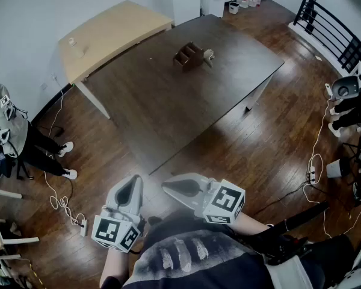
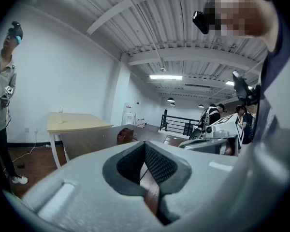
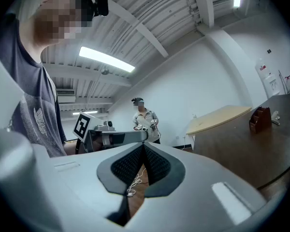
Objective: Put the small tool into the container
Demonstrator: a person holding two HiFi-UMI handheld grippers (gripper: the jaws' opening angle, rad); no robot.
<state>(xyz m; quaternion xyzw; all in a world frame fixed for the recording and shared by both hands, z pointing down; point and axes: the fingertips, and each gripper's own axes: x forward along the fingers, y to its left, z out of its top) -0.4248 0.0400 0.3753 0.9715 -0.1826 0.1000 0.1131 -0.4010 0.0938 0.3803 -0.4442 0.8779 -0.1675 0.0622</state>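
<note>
The left gripper [image 1: 132,182] and the right gripper [image 1: 168,186] are both clenched on nothing, close to the person's body. One small tool [image 1: 209,55] lies just beside one brown container [image 1: 188,56] on the dark table [image 1: 168,107], well apart from both grippers. One lighter table [image 1: 108,32] adjoins it.

small tool [image 1: 209,55] too small to identify, bystander [image 1: 6,138] cut off at left edge
</note>
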